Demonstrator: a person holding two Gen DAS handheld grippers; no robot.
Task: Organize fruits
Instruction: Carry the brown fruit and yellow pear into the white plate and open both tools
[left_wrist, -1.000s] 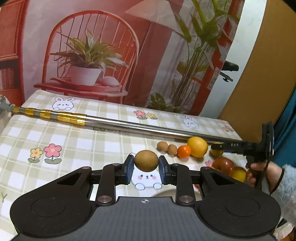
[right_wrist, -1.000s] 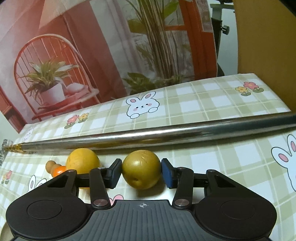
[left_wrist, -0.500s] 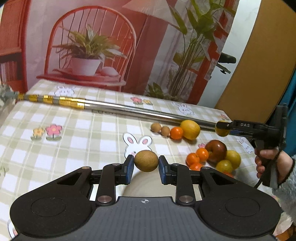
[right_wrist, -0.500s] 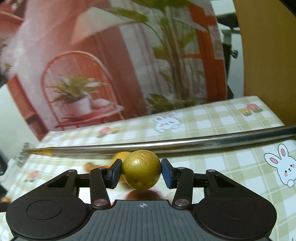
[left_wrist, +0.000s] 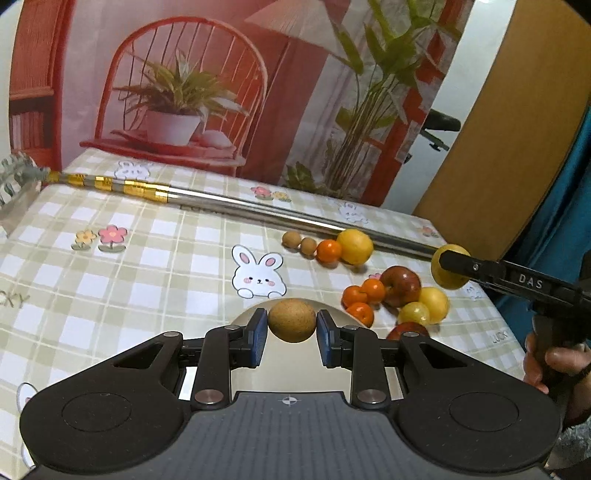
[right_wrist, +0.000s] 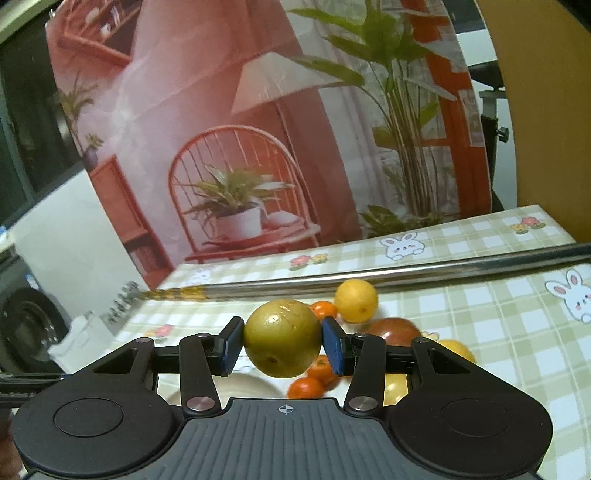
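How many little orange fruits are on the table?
4. One orange fruit sits in the row by the metal pole. Three more, and, cluster beside the red apple. Others may hide behind the left gripper.

Checked tablecloth (left_wrist: 155, 266) – beige/white plaid with cartoon rabbits (left_wrist: 258, 275) and flower prints (left_wrist: 101, 239), "LUCKY" lettering near the edges. Long metal pole (left_wrist: 258, 209) lies diagonally across the far side of the table, gold-banded section at its left end, toothed rake-like head (left_wrist: 16, 173) past the table edge. Printed backdrop (left_wrist: 221, 92) behind: red wire chair, potted plant in a white pot, lampshade, tall green palm. Tan panel (left_wrist: 517, 147) to the right, teal fabric (left_wrist: 569, 221) beside it. Right wrist view – dark round shape (right_wrist: 26, 328), blurred, low on the left, with a white box-like item (right_wrist: 85, 336) next to it.
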